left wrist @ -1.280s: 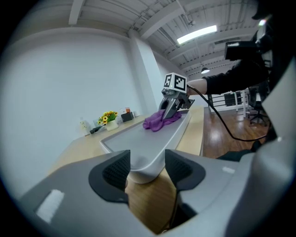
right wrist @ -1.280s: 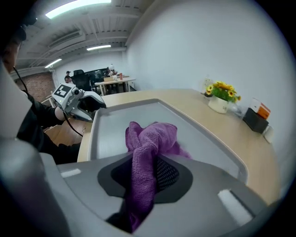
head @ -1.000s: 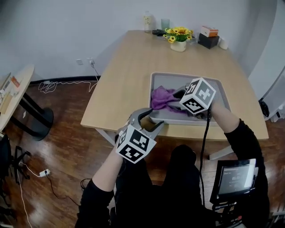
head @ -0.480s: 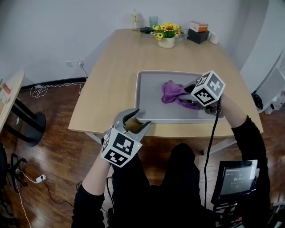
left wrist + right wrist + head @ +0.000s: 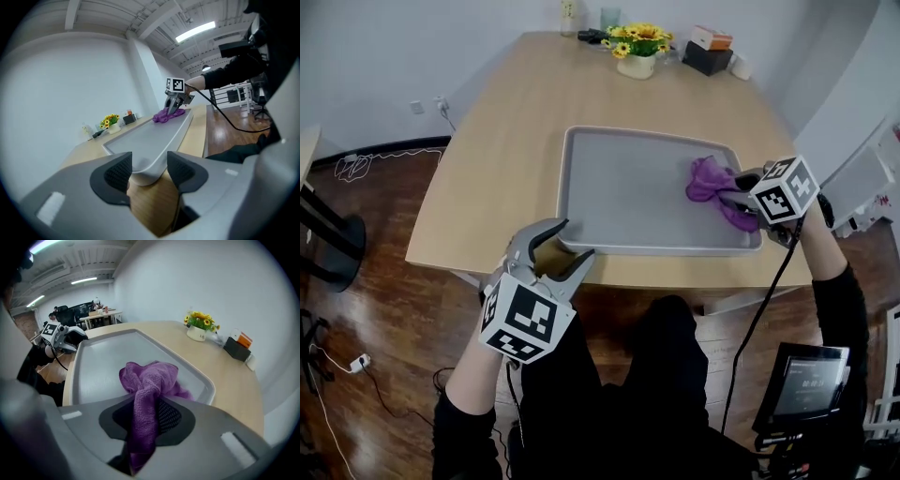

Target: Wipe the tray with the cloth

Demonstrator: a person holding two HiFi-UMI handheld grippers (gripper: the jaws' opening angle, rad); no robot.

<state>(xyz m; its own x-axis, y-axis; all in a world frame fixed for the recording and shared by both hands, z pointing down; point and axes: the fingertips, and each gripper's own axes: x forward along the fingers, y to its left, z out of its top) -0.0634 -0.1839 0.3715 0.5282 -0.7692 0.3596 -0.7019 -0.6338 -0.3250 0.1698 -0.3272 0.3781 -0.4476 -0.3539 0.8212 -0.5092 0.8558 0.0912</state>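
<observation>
A grey tray [image 5: 628,192] lies on the wooden table [image 5: 506,141]. My right gripper [image 5: 734,199] is shut on a purple cloth [image 5: 710,180] at the tray's right end; the cloth [image 5: 149,380] bunches out in front of the jaws onto the tray floor [image 5: 108,362]. My left gripper [image 5: 565,244] sits at the tray's near left corner. In the left gripper view that corner [image 5: 149,168] is wedged between the two pads [image 5: 117,173]. Far down the tray, the same view shows the right gripper [image 5: 176,97] over the cloth [image 5: 165,115].
A pot of yellow flowers [image 5: 637,52], a black box with an orange one on top [image 5: 708,52] and a bottle [image 5: 570,11] stand along the table's far edge. A cable [image 5: 759,319] hangs from my right gripper. A small screen [image 5: 806,380] sits at lower right.
My right gripper has dragged the purple cloth across the tray from its left middle to its right end. My left gripper has stayed at the tray's near left corner.
</observation>
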